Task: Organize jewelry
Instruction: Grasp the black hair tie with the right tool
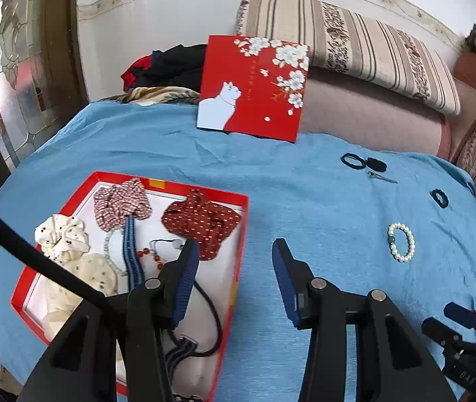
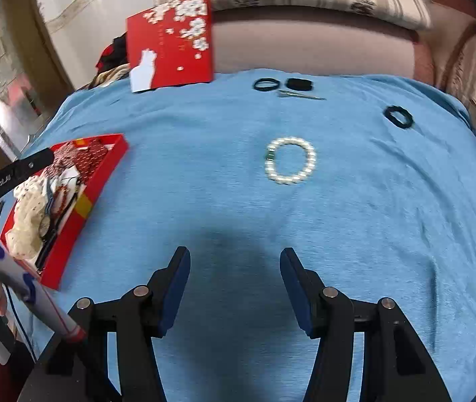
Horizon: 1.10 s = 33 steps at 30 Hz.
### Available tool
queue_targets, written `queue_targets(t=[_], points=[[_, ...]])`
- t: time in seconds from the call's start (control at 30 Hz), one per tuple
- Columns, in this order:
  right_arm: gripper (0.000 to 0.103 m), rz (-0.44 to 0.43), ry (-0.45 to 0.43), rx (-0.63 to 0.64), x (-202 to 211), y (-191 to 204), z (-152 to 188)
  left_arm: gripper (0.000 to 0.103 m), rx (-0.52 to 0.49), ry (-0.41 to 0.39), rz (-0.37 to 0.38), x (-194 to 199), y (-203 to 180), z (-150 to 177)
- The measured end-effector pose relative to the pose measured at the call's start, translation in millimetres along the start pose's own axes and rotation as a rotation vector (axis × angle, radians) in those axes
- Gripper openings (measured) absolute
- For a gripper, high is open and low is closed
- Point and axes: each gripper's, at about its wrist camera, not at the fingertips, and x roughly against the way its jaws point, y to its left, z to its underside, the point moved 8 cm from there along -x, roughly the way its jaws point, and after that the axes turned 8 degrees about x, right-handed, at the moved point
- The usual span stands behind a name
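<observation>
Lying ahead of right gripper's parted jaws: pearl bracelet.

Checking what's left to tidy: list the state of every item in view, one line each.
Red cardboard box: open, holding scrunchies and bead strings.
Red cat-print lid: off, propped against the sofa.
White pearl bracelet: loose on the blue cloth, outside the box.
Black hair ties: lying on the cloth.
Metal hair clip: lying on the cloth.
Left hand-held gripper: open, empty.
Right hand-held gripper: open, empty.
</observation>
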Motion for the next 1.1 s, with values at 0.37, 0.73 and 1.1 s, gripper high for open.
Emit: queue_targets(t=[0.37,0.73,1.1], points=[[0.060,0.015,0.003,-0.099,-6.5,-51.4,12.5,0.047,-0.070,0.026,-0.005,-11.8,-26.5,13.1],[0.060,0.136,-0.032,-0.197,-8.0,-134.7,-4.1,0.048,-0.075,0.115,0.046,-29.3,-46.8,29.8],[0.060,0.358,-0.067,-0.288,-48.5,-266.4,-90.1,0.048,-0.095,0.190,0.081,-44.7,-60.2,45.9]])
